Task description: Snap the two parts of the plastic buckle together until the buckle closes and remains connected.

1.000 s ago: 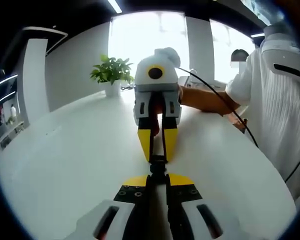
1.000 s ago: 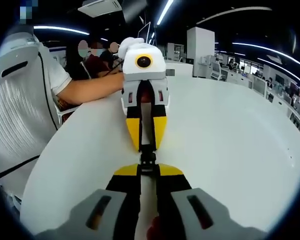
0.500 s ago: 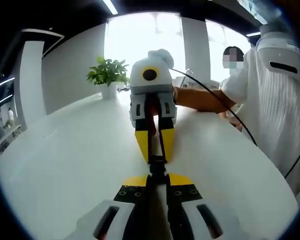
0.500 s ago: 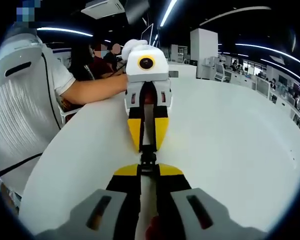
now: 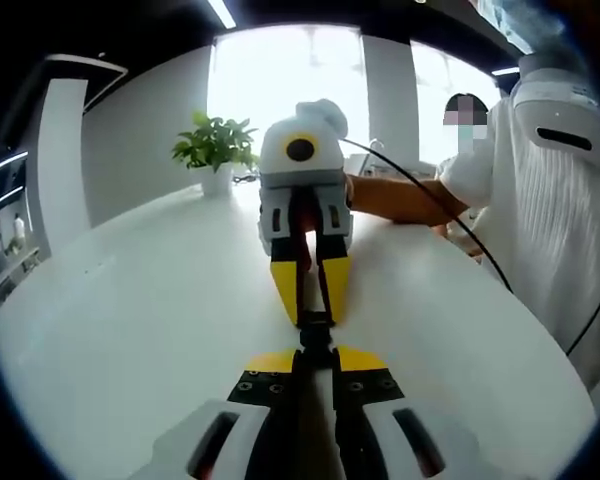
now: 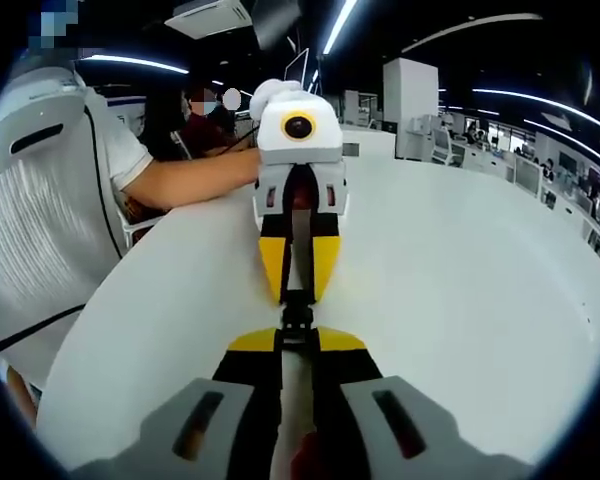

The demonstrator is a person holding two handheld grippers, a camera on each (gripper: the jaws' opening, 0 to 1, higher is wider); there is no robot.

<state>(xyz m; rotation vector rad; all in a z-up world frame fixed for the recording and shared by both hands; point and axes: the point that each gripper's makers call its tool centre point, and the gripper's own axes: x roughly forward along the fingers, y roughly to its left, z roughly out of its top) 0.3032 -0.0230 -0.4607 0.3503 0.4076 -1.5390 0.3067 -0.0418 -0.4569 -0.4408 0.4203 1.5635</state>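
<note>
A small black plastic buckle (image 5: 315, 335) hangs above the white table (image 5: 130, 320), spanning the short gap between two grippers that meet tip to tip. In the left gripper view, my left gripper (image 5: 315, 356) rises from the bottom, shut on the buckle's near end. My right gripper (image 5: 315, 316) comes down from above, shut on the far end. In the right gripper view the buckle (image 6: 296, 318) sits between my right gripper (image 6: 296, 342) below and my left gripper (image 6: 298, 297) above. I cannot make out the seam between the two buckle parts.
A potted plant (image 5: 218, 150) stands at the table's far edge. A person in a white shirt (image 5: 560, 200) sits at the table edge, a forearm (image 5: 400, 197) resting on it, with a black cable (image 5: 460, 240) alongside. The bare tabletop (image 6: 460, 280) stretches wide around the grippers.
Both grippers stay tip to tip, shut on the buckle. Both views have shifted only slightly with the hands.
</note>
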